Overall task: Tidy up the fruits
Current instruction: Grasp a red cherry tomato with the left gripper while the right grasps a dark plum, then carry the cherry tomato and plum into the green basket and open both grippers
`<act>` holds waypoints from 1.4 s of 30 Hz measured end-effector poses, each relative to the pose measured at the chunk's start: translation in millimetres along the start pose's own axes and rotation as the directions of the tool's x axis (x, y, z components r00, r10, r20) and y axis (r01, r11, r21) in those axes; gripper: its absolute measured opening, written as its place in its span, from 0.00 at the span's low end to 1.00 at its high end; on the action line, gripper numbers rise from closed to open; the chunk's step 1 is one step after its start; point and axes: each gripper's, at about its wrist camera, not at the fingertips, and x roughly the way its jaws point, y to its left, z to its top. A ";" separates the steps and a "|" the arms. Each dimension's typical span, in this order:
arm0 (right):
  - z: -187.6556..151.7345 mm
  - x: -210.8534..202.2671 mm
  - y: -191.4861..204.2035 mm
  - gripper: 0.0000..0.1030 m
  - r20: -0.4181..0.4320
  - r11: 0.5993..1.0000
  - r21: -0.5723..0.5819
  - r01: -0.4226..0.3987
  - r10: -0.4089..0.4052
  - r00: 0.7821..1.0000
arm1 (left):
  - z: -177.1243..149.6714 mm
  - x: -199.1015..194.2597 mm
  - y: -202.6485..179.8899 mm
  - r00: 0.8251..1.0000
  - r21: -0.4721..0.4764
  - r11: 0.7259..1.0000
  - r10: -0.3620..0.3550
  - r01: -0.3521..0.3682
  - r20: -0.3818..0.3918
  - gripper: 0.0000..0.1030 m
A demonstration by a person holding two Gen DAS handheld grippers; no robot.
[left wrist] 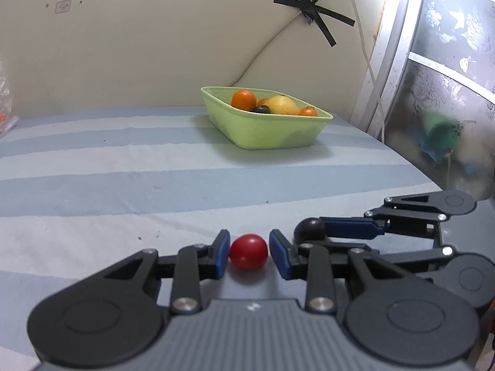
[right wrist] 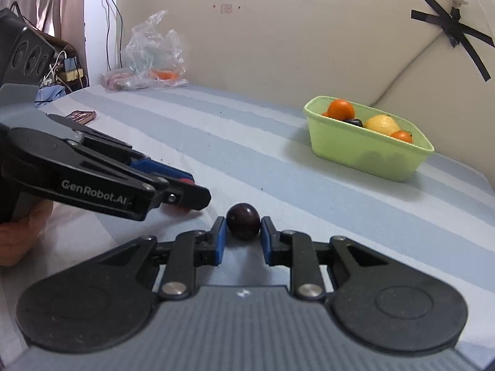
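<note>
A small red fruit lies on the striped cloth between the blue pads of my left gripper; the left pad touches it, a thin gap shows on the right. A dark purple plum lies between the pads of my right gripper, which close on its sides. The plum and the right gripper also show in the left wrist view. A light green tub at the back holds oranges, a lemon and a dark plum; it also shows in the right wrist view.
A crumpled clear plastic bag with something orange lies at the far left by the wall. A small brown item lies on the cloth's left side. Cables and black tape hang on the wall. The cloth's right edge falls off near a patterned door.
</note>
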 end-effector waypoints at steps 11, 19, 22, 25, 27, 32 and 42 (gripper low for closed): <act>-2.9 -0.6 -0.4 0.24 0.013 1.000 0.001 -0.008 0.008 1.000 | 3.4 2.3 0.1 1.000 0.012 1.000 0.027 -0.027 -0.009 0.26; 33.4 -5.1 -30.4 0.24 0.169 0.994 0.065 0.085 -0.095 0.981 | 80.3 20.0 -1.3 0.994 0.019 0.998 -0.064 0.062 0.094 0.26; 53.3 8.1 -54.4 0.24 0.213 0.984 0.111 0.138 -0.159 0.964 | 114.6 43.4 2.0 0.990 0.025 0.998 -0.067 0.064 0.120 0.26; 65.0 28.4 -75.1 0.24 0.219 0.970 0.153 0.190 -0.221 0.950 | 134.9 73.7 8.9 0.993 -0.003 0.998 -0.062 0.063 0.098 0.26; 68.2 43.5 -87.4 0.25 0.203 0.962 0.178 0.206 -0.241 0.949 | 139.9 91.6 10.9 0.996 0.000 0.999 -0.038 0.038 0.084 0.26; 59.6 61.8 -98.1 0.35 0.169 0.957 0.215 0.193 -0.231 0.958 | 139.0 118.7 11.5 0.998 -0.008 1.000 -0.005 0.006 0.055 0.28; 46.2 16.9 -94.9 0.42 0.195 0.924 0.341 0.173 -0.250 0.948 | 115.7 57.4 8.3 0.995 -0.085 0.996 0.042 -0.034 0.092 0.46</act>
